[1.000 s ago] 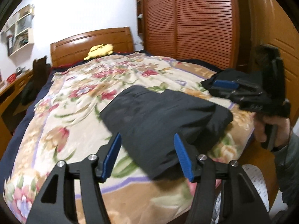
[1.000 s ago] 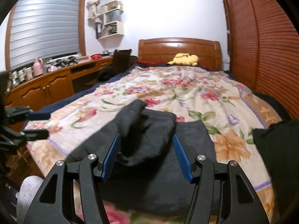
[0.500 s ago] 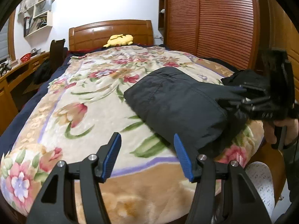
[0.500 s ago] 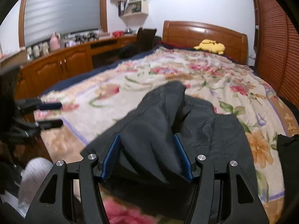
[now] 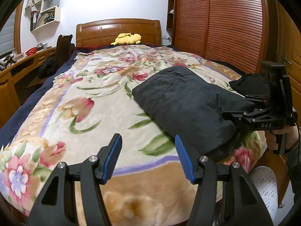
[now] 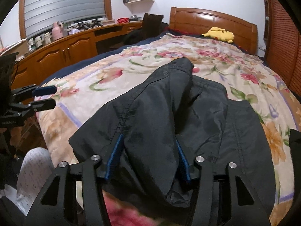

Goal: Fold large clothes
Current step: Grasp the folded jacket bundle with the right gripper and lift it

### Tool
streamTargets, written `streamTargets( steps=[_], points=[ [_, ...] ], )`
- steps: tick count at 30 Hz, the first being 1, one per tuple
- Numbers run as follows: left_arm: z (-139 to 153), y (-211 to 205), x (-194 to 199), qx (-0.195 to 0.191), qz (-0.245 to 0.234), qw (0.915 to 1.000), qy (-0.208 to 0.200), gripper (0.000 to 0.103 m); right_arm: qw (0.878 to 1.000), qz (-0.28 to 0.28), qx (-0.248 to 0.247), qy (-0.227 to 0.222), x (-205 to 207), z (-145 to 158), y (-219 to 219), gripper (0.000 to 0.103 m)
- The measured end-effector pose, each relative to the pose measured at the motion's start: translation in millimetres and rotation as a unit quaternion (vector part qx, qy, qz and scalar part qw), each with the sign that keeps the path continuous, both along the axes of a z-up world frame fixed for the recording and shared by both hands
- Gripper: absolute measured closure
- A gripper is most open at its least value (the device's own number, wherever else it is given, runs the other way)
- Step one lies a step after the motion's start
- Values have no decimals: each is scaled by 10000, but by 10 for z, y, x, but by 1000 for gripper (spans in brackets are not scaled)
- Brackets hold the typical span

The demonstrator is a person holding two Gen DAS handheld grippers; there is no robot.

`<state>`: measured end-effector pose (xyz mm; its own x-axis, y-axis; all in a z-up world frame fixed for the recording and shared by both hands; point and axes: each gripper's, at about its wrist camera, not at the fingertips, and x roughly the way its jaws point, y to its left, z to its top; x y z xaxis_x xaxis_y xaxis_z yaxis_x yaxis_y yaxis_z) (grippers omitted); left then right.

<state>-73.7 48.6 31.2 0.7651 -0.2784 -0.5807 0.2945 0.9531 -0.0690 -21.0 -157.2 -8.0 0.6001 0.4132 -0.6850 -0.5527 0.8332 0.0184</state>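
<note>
The right gripper (image 6: 148, 157) sits at the near edge of the dark jacket (image 6: 169, 116), its 2 blue pads (image 6: 115, 155) flanking a raised ridge of the fabric. The jaws are closing on that fold; the cloth bulges up between the pads and spills forward over the gripper's frame, and the pads appear to touch it on both sides. From the left wrist view the same gripper reaches into the jacket's near right corner, held by a hand (image 5: 280, 137) at the bed's edge.

The left gripper (image 5: 148, 159) hovers with its jaws spread and nothing between them, over bare floral blanket (image 5: 90, 98) just left of the jacket and clear of it.

The jacket lies folded in a thick bundle on the near right part of the bed, close to its foot. Another dark garment (image 5: 250, 84) lies beside it toward the slatted wardrobe doors (image 5: 216, 24).

Further off, a yellow plush toy (image 5: 128, 38) rests against the wooden headboard (image 5: 118, 30). A wooden desk (image 6: 75, 45) with cupboards runs along the wall under a window blind (image 6: 62, 5), and wall shelves (image 5: 47, 17) hold books.
</note>
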Motion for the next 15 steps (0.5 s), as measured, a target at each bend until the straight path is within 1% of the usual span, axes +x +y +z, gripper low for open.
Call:
streamTargets(
  steps=[3, 4, 5, 6, 7, 11, 15],
  points=[
    [-14, 23, -9, -49, 36, 10000, -8, 45, 9998, 34, -153, -111, -25, 29, 39, 58],
    [-19, 30, -10, -56, 59, 10000, -11, 45, 9996, 27, -223, -182, -36, 45, 56, 64],
    [-28, 32, -13, -61, 93, 9999, -19, 45, 9990, -6, -305, -340, -60, 80, 72, 72],
    [-35, 34, -15, -66, 131, 9999, -24, 45, 9987, -2, -315, -402, -72, 90, 86, 82],
    [-45, 36, -12, -73, 165, 9998, -22, 45, 9985, 33, -311, -449, -86, 125, 104, 89],
    [-83, 35, 5, -96, 201, 9998, 7, 45, 9962, 58, -454, -741, -154, 206, 197, 92],
    [-97, 21, 2, -166, 136, 9998, 6, 45, 9921, -67, -457, -1167, -217, 385, 216, 94]
  ],
)
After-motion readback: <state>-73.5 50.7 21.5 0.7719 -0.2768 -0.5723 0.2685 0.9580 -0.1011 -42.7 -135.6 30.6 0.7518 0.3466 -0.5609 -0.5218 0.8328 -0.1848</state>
